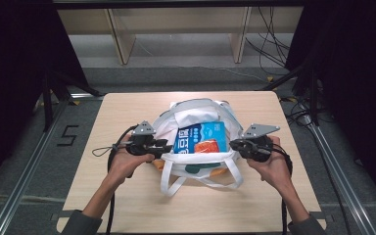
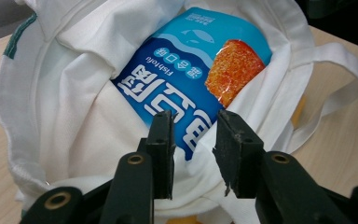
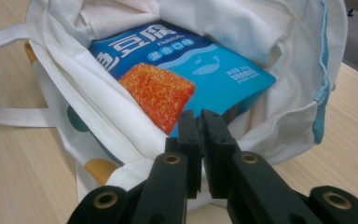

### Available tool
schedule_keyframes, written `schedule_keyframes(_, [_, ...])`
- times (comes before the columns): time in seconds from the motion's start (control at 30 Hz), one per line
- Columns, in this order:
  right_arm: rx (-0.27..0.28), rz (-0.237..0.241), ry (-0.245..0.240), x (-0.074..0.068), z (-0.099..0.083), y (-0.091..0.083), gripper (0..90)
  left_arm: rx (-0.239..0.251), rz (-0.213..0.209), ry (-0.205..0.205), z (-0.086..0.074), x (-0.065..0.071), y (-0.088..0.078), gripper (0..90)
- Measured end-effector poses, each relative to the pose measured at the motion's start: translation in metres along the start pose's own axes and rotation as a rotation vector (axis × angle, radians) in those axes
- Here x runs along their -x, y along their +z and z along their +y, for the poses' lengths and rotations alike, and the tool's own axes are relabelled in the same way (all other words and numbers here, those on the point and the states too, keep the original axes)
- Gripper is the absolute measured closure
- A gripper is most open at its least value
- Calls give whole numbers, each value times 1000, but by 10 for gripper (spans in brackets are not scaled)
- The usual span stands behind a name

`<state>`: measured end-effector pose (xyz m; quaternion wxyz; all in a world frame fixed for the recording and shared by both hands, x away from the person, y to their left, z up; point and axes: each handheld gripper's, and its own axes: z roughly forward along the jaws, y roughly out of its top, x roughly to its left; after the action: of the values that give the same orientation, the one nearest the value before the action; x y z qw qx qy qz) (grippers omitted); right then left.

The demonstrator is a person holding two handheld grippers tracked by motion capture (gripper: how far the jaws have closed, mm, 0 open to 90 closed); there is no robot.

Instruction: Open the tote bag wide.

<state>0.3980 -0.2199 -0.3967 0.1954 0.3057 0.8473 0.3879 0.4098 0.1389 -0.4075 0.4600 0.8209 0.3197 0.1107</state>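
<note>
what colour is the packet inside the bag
Blue with white lettering and an orange food picture; the packet shows best in the left gripper view.

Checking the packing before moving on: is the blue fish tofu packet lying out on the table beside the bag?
No, the blue fish tofu packet sits inside the open white tote bag, with the cloth around it.

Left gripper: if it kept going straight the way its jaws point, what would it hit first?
Most likely the blue fish tofu packet lying inside the white tote bag. The left gripper has its jaws apart, aimed over the bag's near rim at the packet; depth is unclear.
</note>
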Motion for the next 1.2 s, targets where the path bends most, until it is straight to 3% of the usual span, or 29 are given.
schedule_keyframes(0.03, [8,-8,-6,2,-1,0,854,-4,-7,24,-2,0,-3,639])
schedule_keyframes(0.07, [6,-2,13,2,-1,-1,851,8,-6,-7,-4,3,-3,629])
schedule_keyframes(0.1, [1,3,28,1,-2,-2,844,21,-21,-12,-5,3,-4,614])
schedule_keyframes(0.2, [8,14,10,4,-3,-2,825,10,-19,-9,-7,4,-5,613])
schedule_keyframes(0.23, [14,4,48,2,-5,-4,811,19,-20,-17,-8,4,-6,604])
schedule_keyframes(0.33, [28,-5,31,4,-6,-5,784,15,-23,-16,-9,4,-6,581])
schedule_keyframes(0.43, [21,2,60,2,-7,-7,766,23,-18,-19,-8,5,-8,560])
schedule_keyframes(0.5, [36,0,46,4,-6,-8,757,31,-25,-20,-8,5,-9,545])
schedule_keyframes(0.53, [31,4,68,2,-6,-8,752,34,-18,-24,-9,6,-10,540])
schedule_keyframes(0.57, [45,4,38,5,-6,-8,747,34,-18,-24,-9,6,-10,535])
schedule_keyframes(0.73, [60,2,26,4,-6,-9,712,25,-26,-10,-9,8,-12,491])
schedule_keyframes(0.8, [54,7,42,3,-6,-11,701,28,-20,-7,-10,10,-12,474])
schedule_keyframes(0.83, [60,-1,47,2,-6,-13,648,33,-21,0,-10,11,-14,470])
schedule_keyframes(0.97, [77,-21,58,3,-7,-15,595,38,-17,3,-11,10,-18,431])
schedule_keyframes(1.03, [73,-17,98,2,-7,-18,533,54,-9,-13,-13,11,-21,402])
schedule_keyframes(1.07, [96,-33,78,3,-8,-18,519,54,-9,-13,-13,11,-21,390])
schedule_keyframes(1.2, [89,-31,88,3,-9,-20,491,50,-6,-13,-15,10,-26,360])
